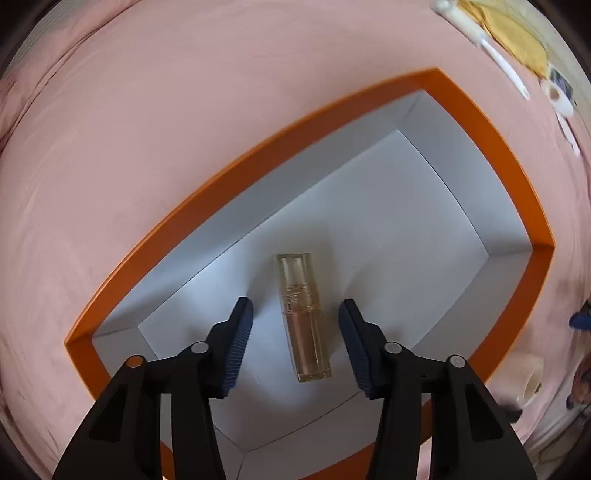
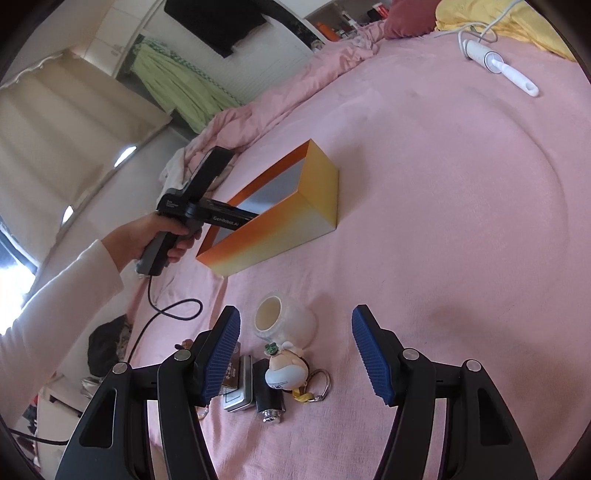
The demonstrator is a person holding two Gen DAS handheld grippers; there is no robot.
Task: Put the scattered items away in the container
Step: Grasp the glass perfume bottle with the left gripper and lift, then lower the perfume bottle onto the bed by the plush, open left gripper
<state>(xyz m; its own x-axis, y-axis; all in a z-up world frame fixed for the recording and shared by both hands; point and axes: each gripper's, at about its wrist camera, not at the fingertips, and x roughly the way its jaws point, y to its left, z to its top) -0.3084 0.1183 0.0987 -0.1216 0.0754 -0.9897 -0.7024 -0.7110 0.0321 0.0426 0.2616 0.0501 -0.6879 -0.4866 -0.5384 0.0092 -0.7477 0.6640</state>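
hanging spread over the box, the left gripper (image 1: 295,332) held nothing; the lip gloss tube (image 1: 302,317) lay flat on the white floor of the orange box (image 1: 258,147), between the jaws but apart from both, toward the box's near end. right gripper (image 2: 295,350) also stood wide apart and empty, hovering above the remaining clutter near the bed's near edge: a clear tape roll (image 2: 284,319), a figurine keychain (image 2: 286,369), a small tin (image 2: 238,395) and a dark cylindrical piece (image 2: 269,400), packed close, some touching.

risks, as judged: the items sat so tight that closing on the figurine could drag its ring or nudge the tin; the tape roll, lying on its side, looked ready to roll on soft bedding. the left gripper, low inside the box, might catch the rim on lifting and shift the light cardboard.

surface was a pink blanket (image 2: 443,221), soft and rumpled at the far edge. a white lint roller (image 2: 495,66) lay well apart near a yellow cover (image 2: 517,26); green curtain (image 2: 177,85) and a cabinet behind.
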